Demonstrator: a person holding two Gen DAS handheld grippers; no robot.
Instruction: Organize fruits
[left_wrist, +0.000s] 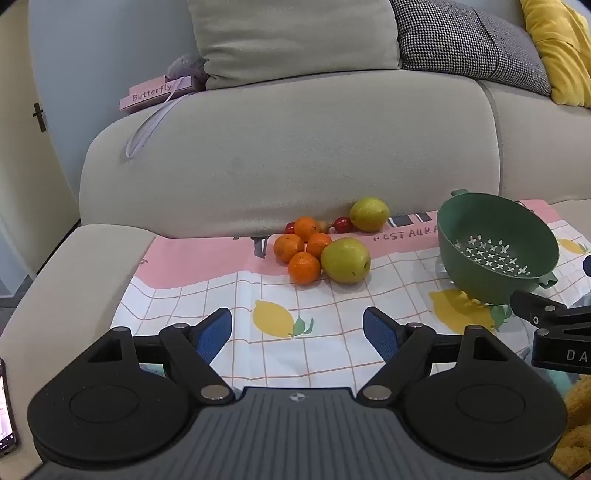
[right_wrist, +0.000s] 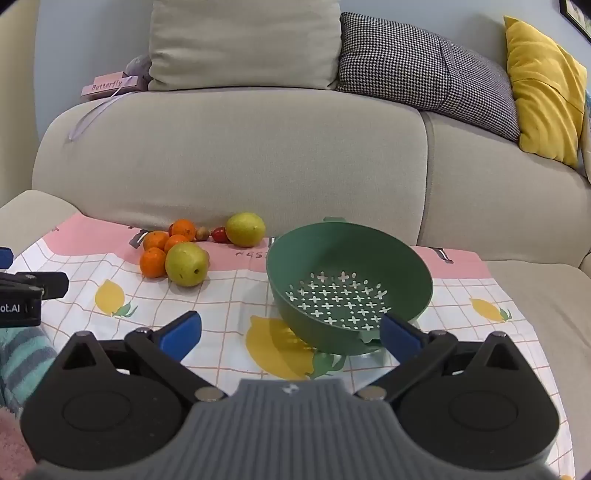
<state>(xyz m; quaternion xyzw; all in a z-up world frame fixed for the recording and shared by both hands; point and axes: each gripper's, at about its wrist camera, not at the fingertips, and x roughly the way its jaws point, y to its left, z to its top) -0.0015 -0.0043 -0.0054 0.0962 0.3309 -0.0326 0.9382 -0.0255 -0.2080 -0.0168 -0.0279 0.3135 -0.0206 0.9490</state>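
Several oranges (left_wrist: 303, 267) (right_wrist: 152, 263), two yellow-green pears (left_wrist: 345, 260) (right_wrist: 186, 264) and small red fruits (left_wrist: 342, 224) (right_wrist: 219, 235) lie in a cluster on a patterned cloth (left_wrist: 332, 332) on the sofa seat. An empty green colander (left_wrist: 496, 247) (right_wrist: 349, 284) sits tilted to their right. My left gripper (left_wrist: 297, 328) is open and empty, short of the fruit. My right gripper (right_wrist: 291, 330) is open and empty, just in front of the colander; its right fingertip (right_wrist: 400, 334) is beside the near rim.
The sofa backrest (right_wrist: 236, 155) rises right behind the fruit. Cushions (right_wrist: 424, 62) line the back. A pink box (left_wrist: 155, 93) rests on the backrest. A phone (left_wrist: 5, 406) lies on the left armrest. The other gripper shows at each view's edge (left_wrist: 554, 332) (right_wrist: 26, 295).
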